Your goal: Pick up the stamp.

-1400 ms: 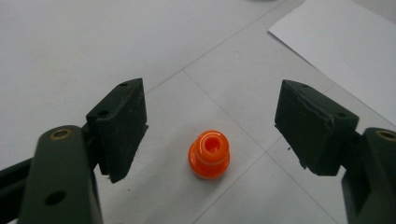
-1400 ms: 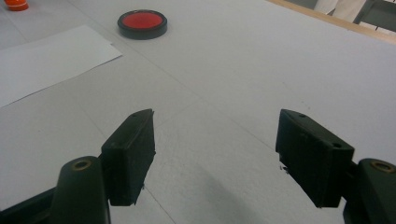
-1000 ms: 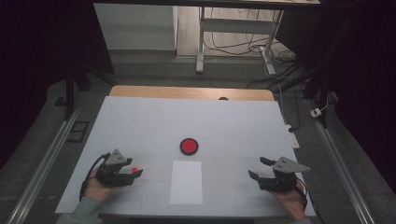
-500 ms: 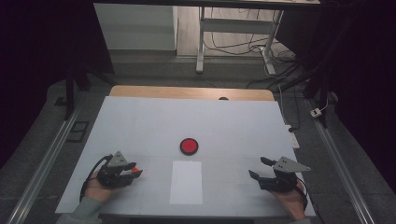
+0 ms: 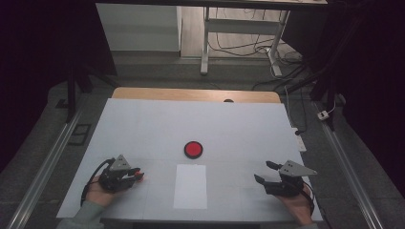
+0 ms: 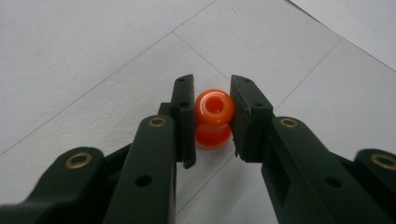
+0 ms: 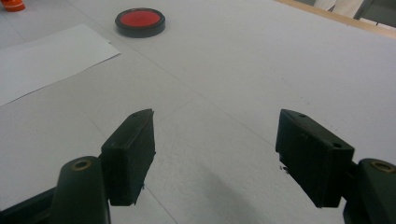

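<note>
- Orange bead (image 6: 214, 119), hourglass-shaped and glossy, is seen right between the jaws of the left gripper (image 6: 211, 116), hole end tipped up toward that gripper's camera. The jaws have just been closing, and the pads look pressed against both sides of it now, so it's judged as gripped.
- Long axis of the bead is seen running roughly upright between the pads, so it's being squeezed across its waist, not end to end. That's the relation everything hinges on for a lift.
- From the high view, the left gripper (image 5: 135, 174) is found low on the white table (image 5: 239, 129), bead at its tip.
- Red disc (image 5: 193, 149) lies ahead of the left gripper and off to its right, with a sheet of paper (image 5: 191, 186) directly to its right.
- Right gripper (image 7: 215, 144) is held wide open with nothing between the jaws; the disc is seen ahead and to its left, well apart.
- Left hand is clearly the nearer one to the bead, so any carry toward the disc would probably be done by it.
</note>
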{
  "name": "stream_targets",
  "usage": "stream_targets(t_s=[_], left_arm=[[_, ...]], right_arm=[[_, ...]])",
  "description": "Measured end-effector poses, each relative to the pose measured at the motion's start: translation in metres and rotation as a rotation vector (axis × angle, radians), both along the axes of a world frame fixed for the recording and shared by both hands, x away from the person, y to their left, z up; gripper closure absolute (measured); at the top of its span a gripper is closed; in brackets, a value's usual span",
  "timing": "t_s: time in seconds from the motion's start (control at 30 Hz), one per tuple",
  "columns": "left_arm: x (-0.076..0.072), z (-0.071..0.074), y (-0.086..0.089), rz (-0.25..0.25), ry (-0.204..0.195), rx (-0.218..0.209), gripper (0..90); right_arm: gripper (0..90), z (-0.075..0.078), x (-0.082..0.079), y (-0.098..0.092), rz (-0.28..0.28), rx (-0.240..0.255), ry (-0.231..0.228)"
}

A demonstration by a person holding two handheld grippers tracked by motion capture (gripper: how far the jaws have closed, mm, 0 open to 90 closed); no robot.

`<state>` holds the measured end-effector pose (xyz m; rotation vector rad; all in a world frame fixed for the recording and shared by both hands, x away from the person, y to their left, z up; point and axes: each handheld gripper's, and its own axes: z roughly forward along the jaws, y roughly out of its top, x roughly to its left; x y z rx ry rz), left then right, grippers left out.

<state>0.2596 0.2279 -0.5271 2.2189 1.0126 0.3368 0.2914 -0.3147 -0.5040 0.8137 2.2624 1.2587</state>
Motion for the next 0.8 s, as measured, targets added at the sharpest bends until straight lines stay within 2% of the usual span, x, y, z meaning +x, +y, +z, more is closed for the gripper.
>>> stream_targets(t_s=[0.4,0.57,0.63,0.8], left_arm=[[0.000,0.002,0.002,0.013,-0.012,-0.025,71.6],[0.000,0.006,0.002,0.014,-0.031,-0.053,71.6],[0.000,0.010,0.002,0.014,-0.042,-0.084,71.6],[0.000,0.014,0.002,0.010,-0.058,-0.119,71.6]], right_arm=[[27.8,-0.001,0.000,0.000,0.003,-0.005,0.000],[27.8,-0.001,0.000,0.000,0.007,-0.001,0.002],[27.8,-0.001,0.000,0.001,0.001,-0.002,0.001],[27.7,-0.001,0.000,0.001,-0.002,-0.002,0.000]])
